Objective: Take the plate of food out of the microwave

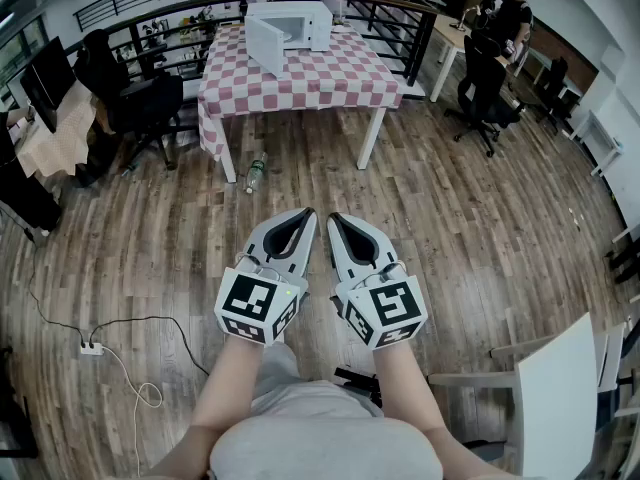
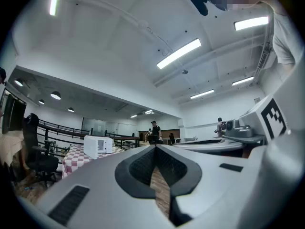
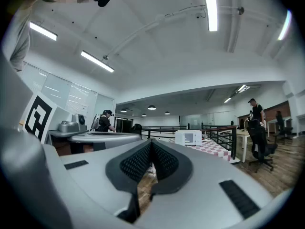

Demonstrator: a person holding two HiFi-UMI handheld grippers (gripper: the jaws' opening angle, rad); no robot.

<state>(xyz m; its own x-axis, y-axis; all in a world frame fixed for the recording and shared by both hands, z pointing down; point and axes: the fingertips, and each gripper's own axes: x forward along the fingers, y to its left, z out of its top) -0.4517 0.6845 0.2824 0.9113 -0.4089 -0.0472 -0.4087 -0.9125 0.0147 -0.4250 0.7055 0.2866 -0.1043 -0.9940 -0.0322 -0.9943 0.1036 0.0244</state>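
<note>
A white microwave [image 1: 300, 23] stands far ahead on a table with a red-and-white checked cloth [image 1: 300, 78]; its door [image 1: 263, 44] hangs open to the left. Whatever is inside is too small to make out, so I see no plate. The microwave also shows small in the left gripper view [image 2: 97, 144] and in the right gripper view [image 3: 188, 137]. My left gripper [image 1: 307, 212] and right gripper [image 1: 334, 217] are held side by side over the wooden floor, well short of the table. Both are shut with nothing in them [image 2: 155, 146] [image 3: 151, 141].
A plastic bottle [image 1: 255, 173] lies on the floor by the table's front left leg. Office chairs [image 1: 150, 103] [image 1: 485, 88] stand on both sides. A white chair [image 1: 560, 388] is at my near right, a power strip [image 1: 92, 348] at near left. A person [image 1: 515, 13] stands at the back right.
</note>
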